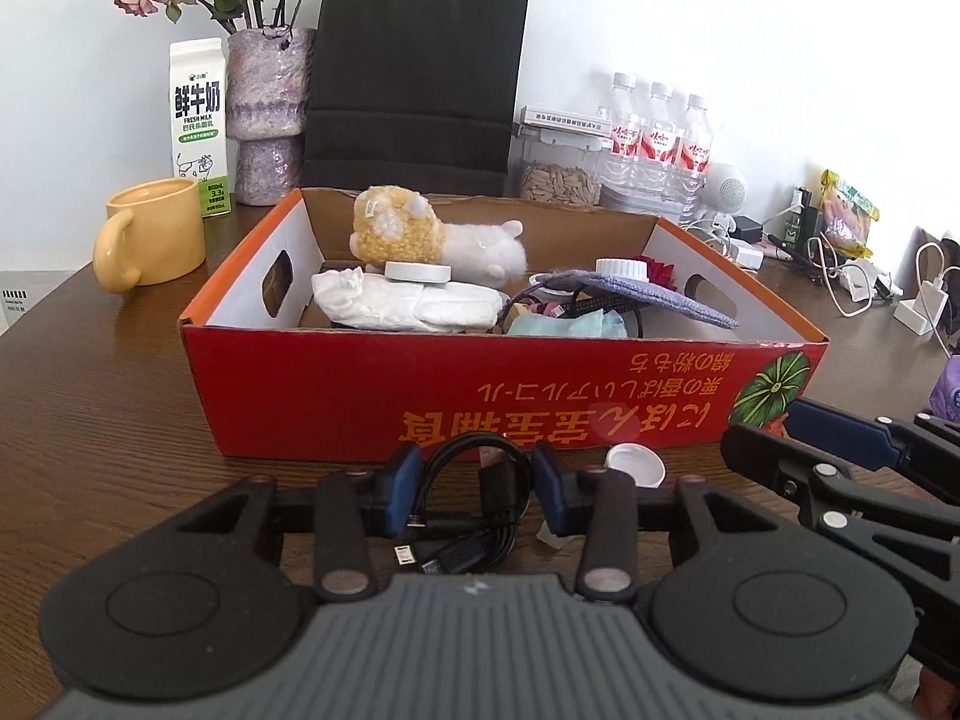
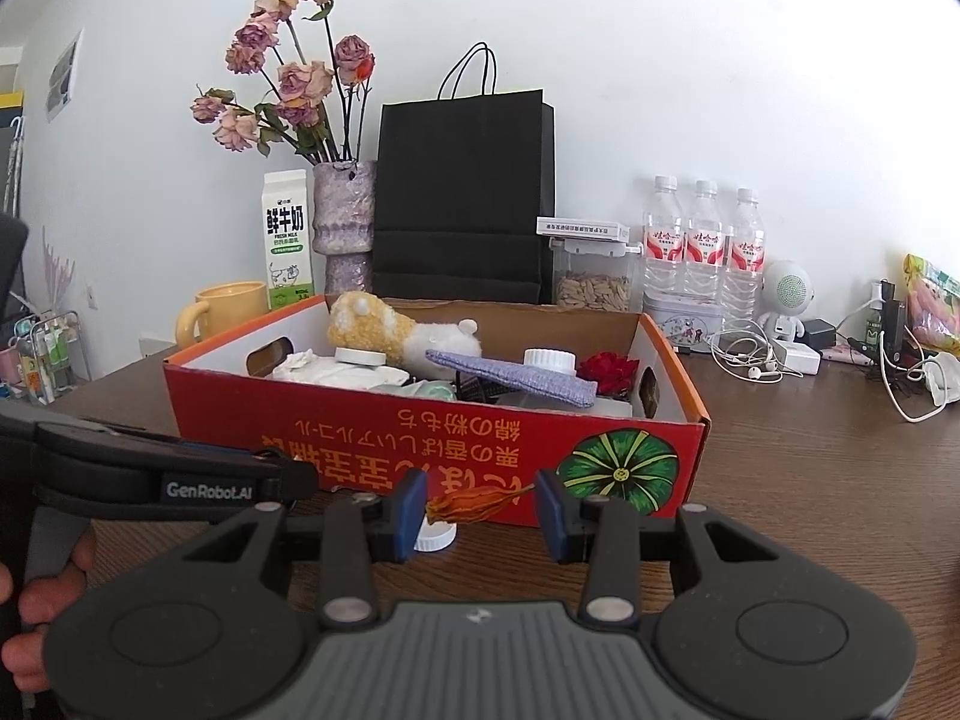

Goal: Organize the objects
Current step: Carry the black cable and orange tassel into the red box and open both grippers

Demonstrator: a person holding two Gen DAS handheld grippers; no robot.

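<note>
Item record, wooden table (image 1: 108,396), read left to right.

Far left: yellow mug (image 1: 153,234), handle toward the viewer. Behind it a milk carton (image 1: 199,126), upright, beside a mauve vase (image 1: 270,114) of dried roses (image 2: 288,78). A black paper bag (image 1: 420,72) stands against the wall behind the box.

Centre: red cardboard box (image 1: 480,396), open-topped, its printed text upside down on the near wall. Contents: plush toy (image 1: 432,234) lying on its side at the back; a white crumpled wrapper (image 1: 408,306) with a round white puck (image 1: 417,271) on top; a purple knitted cloth (image 1: 648,294) draped over a white cap (image 1: 621,269); a red flower (image 2: 612,372) in the right corner.

Front of box, on the table: coiled black cable (image 1: 474,504), lying between the blue pads of the left gripper (image 1: 477,498). Pads stand narrow on either side of the coil; whether they press it, I cannot tell. Just right of it, a white bottle cap (image 1: 636,465).

Right gripper (image 2: 480,510): fingers narrowed on a dried orange flower (image 2: 474,507), which spans the gap, one end against the left pad and its stem tip reaching the right pad, raised in front of the box's near wall.

Right rear: seed jar (image 1: 558,180), three water bottles (image 1: 657,138), small white speaker (image 1: 729,192), chargers and white cords (image 1: 840,288), a snack bag (image 1: 846,216).
</note>
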